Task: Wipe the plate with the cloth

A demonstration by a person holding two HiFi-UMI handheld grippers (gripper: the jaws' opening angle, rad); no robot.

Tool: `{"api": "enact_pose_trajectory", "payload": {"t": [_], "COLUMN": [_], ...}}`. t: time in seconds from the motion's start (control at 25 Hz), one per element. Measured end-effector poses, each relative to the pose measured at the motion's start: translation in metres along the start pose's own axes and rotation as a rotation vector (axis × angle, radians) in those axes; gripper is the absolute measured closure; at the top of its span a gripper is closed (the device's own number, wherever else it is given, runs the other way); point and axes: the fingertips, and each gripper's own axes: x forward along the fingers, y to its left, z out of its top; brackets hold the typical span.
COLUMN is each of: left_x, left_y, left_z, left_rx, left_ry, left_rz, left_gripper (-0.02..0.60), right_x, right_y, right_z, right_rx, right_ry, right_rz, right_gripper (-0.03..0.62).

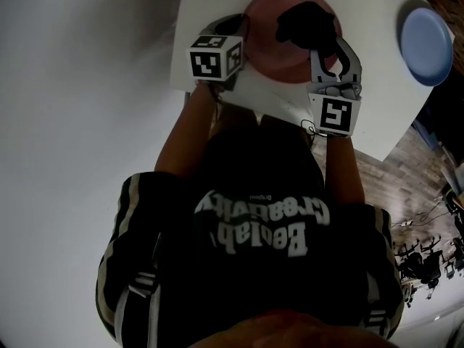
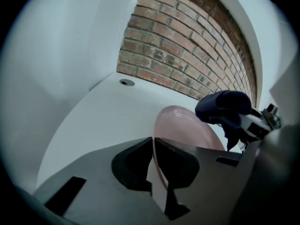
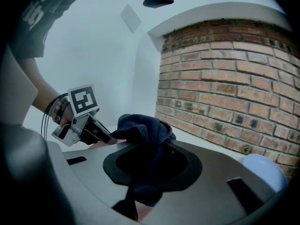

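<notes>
Looking down from the head camera, the pink plate (image 1: 279, 49) sits at the far side of the white tabletop (image 1: 377, 114), and both of my tools are on it. The left hand-held gripper (image 1: 243, 31) is at the plate's left edge. Its own view shows the jaws pinched together right on the rim, the thin pink edge running down between them, so it's clamped on the plate.

The right hand-held gripper (image 1: 330, 49) comes in from the near right and is clenched on the dark blue cloth (image 1: 308, 24). In its own view the cloth (image 3: 145, 139) bunches up out of the jaws and hangs down through them too. From above, that wad lies over the upper right part of the pink plate, just past the jaw tips. I can't tell whether it's actually pressing on the surface.

From the left side the cloth (image 2: 224, 107) shows as a dark lump over the plate's far rim. A blue plate (image 1: 426, 46) sits well off to the right near the tabletop's corner, and a brick wall (image 3: 225, 88) runs behind the tabletop.
</notes>
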Motion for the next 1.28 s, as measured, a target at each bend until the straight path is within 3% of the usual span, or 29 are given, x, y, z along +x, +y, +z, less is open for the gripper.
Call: {"api": "enact_pose_trajectory", "payload": {"t": [0.12, 0.16, 0.2, 0.24, 0.32, 0.44, 0.68, 1.28], "left_x": [-0.001, -0.001, -0.002, -0.002, -0.002, 0.000, 0.001, 0.002], "left_y": [-0.001, -0.001, -0.001, 0.001, 0.005, 0.006, 0.002, 0.005], "left_z": [-0.002, -0.004, -0.007, -0.009, -0.012, -0.011, -0.010, -0.008], "left_rx": [0.046, 0.058, 0.057, 0.048, 0.029, 0.021, 0.053, 0.048], "left_ry": [0.008, 0.009, 0.011, 0.011, 0.006, -0.006, -0.018, -0.031], "left_rz": [-0.026, -0.036, -0.042, -0.041, -0.027, -0.014, 0.002, -0.011], "left_gripper": [0.568, 0.554, 0.500, 0.496, 0.555, 0.564, 0.571, 0.571], "right_x": [0.021, 0.028, 0.035, 0.042, 0.057, 0.077, 0.106, 0.110], "right_y": [0.025, 0.034, 0.043, 0.050, 0.063, 0.076, 0.083, 0.032], "right_z": [0.001, 0.003, 0.004, 0.005, 0.007, 0.007, -0.022, -0.055], "right_rx": [-0.019, -0.034, -0.055, -0.082, -0.141, -0.218, -0.361, -0.363], "right_ry": [0.052, 0.066, 0.079, 0.089, 0.098, 0.139, 0.256, 0.395], "right_rz": [0.106, 0.143, 0.175, 0.201, 0.241, 0.273, 0.280, 0.223], "right_gripper": [0.511, 0.511, 0.511, 0.513, 0.513, 0.513, 0.514, 0.517]}}
